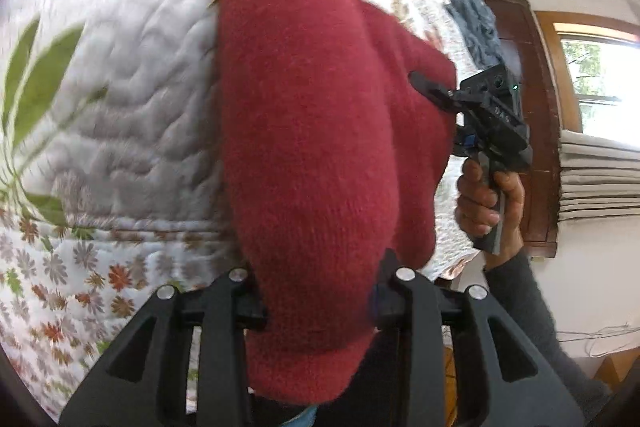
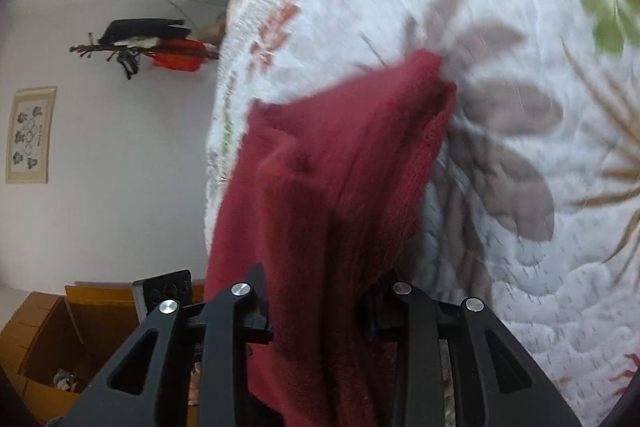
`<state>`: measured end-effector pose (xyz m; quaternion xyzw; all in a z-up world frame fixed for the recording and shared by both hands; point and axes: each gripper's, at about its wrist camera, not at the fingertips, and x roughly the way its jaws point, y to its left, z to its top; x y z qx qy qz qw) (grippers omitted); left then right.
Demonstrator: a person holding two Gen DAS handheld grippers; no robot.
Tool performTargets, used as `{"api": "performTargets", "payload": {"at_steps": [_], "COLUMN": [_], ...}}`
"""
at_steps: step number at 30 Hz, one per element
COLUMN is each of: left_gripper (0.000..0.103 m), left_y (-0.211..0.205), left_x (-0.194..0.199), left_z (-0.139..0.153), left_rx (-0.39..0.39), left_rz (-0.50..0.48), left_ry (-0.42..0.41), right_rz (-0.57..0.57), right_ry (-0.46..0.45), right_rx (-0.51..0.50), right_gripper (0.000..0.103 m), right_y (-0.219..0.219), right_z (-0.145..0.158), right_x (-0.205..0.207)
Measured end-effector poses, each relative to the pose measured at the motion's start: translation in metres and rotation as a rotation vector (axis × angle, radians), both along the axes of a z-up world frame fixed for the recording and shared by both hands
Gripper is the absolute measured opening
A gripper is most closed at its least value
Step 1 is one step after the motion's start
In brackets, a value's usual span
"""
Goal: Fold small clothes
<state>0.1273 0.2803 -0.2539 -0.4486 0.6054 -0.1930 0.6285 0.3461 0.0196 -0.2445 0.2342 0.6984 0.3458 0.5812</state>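
A dark red knitted garment (image 1: 312,131) is held up above the floral quilt (image 1: 120,75), stretched between both grippers. My left gripper (image 1: 320,291) is shut on one end of it, and the cloth bulges between its fingers and hides the tips. My right gripper (image 1: 436,95) bites the far edge of the cloth, held by a hand (image 1: 486,195). In the right wrist view the red garment (image 2: 336,187) hangs in folds from my right gripper (image 2: 320,307), shut on it over the quilt (image 2: 520,267).
A blue-grey cloth (image 1: 476,19) lies on the far part of the quilt. A dark wooden headboard (image 1: 532,107) and a window (image 1: 600,67) stand beyond. A brown cardboard box (image 2: 60,339) sits on the floor; a coat rack with clothes (image 2: 160,47) hangs on the wall.
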Motion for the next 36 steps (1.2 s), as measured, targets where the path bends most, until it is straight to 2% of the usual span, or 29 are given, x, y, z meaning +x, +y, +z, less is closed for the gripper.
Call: {"api": "performTargets", "payload": {"at_steps": [1,2,3,4,5,6,7,8,9,10,11,13,14,16,17,18,19,21,24,26,28,30,31,33,35,36], "left_gripper": [0.038,0.041,0.048,0.054,0.054,0.057,0.064,0.069,0.078,0.08,0.08,0.078,0.077,0.069,0.066,0.059,0.055,0.053,0.052,0.052,0.052,0.053,0.055,0.058,0.06,0.06], "left_y": [-0.001,0.0,-0.001,-0.001,0.001,0.004,0.007,0.012,0.018,0.026,0.033,0.04,0.041,0.031,0.023,0.006,-0.004,-0.024,-0.034,-0.035,-0.04,-0.035,-0.03,-0.001,0.009,0.013], "left_x": [-0.002,-0.004,-0.005,-0.006,-0.007,-0.008,-0.011,-0.013,-0.016,-0.021,-0.028,-0.04,-0.046,-0.051,-0.051,-0.05,-0.048,-0.043,-0.036,-0.035,-0.03,-0.024,-0.021,0.007,0.033,0.044], "left_z": [-0.009,-0.013,-0.019,-0.024,-0.026,-0.025,-0.021,-0.011,-0.002,0.014,0.029,0.056,0.068,0.078,0.078,0.072,0.065,0.043,0.016,0.009,0.013,0.032,0.042,0.061,0.061,0.057], "left_rx": [0.001,0.002,0.004,0.013,0.021,0.023,0.035,0.075,0.116,0.192,0.264,0.328,0.313,0.255,0.231,0.196,0.188,0.179,0.186,0.178,0.169,0.126,0.115,0.08,0.096,0.122], "left_rz": [0.006,0.012,0.022,0.031,0.04,0.044,0.048,0.062,0.079,0.112,0.141,0.186,0.202,0.182,0.156,0.099,0.065,0.012,-0.002,0.001,-0.027,-0.036,-0.022,0.068,0.091,0.09], "left_ry": [0.008,0.012,0.02,0.026,0.031,0.035,0.035,0.022,0.001,-0.035,-0.073,-0.152,-0.197,-0.251,-0.263,-0.262,-0.248,-0.194,-0.133,-0.117,-0.101,-0.139,-0.167,-0.233,-0.248,-0.241], "right_rz": [-0.007,-0.018,-0.027,-0.038,-0.048,-0.059,-0.066,-0.079,-0.088,-0.096,-0.096,-0.076,-0.063,-0.035,-0.017,-0.007,-0.003,-0.02,-0.051,-0.066,-0.066,-0.077,-0.099,-0.141,-0.143,-0.119], "right_ry": [0.005,0.006,0.007,-0.002,-0.012,-0.028,-0.045,-0.085,-0.125,-0.179,-0.221,-0.277,-0.285,-0.285,-0.283,-0.282,-0.294,-0.314,-0.366,-0.332,-0.289,-0.287,-0.306,-0.321,-0.3,-0.296], "right_rx": [-0.007,-0.026,-0.039,-0.051,-0.051,-0.056,-0.061,-0.054,-0.056,-0.092,-0.107,-0.128,-0.133,-0.145,-0.161,-0.179,-0.209,-0.209,-0.228,-0.292,-0.292,-0.226,-0.195,-0.187,-0.192,-0.204], "right_gripper": [0.035,0.044,0.049,0.052,0.055,0.064,0.066,0.066,0.066,0.066,0.066,0.052,0.044,0.037,0.026,0.011,0.008,0.007,0.006,0.006,0.007,0.013,0.015,0.028,0.027,0.02], "right_y": [-0.002,-0.009,-0.014,-0.02,-0.026,-0.033,-0.037,-0.044,-0.051,-0.055,-0.058,-0.056,-0.053,-0.045,-0.038,-0.034,-0.03,-0.031,-0.031,-0.034,-0.035,-0.038,-0.041,-0.046,-0.043,-0.038], "right_z": [-0.006,-0.012,-0.014,-0.013,-0.009,-0.004,0.001,0.016,0.029,0.042,0.05,0.064,0.066,0.063,0.059,0.055,0.053,0.055,0.059,0.039,0.024,0.033,0.042,0.049,0.045,0.041], "right_x": [-0.002,-0.003,-0.001,-0.002,-0.002,-0.008,-0.011,-0.015,-0.021,-0.027,-0.03,-0.043,-0.045,-0.052,-0.055,-0.056,-0.056,-0.057,-0.056,-0.052,-0.051,-0.051,-0.048,-0.04,-0.028,-0.025]}}
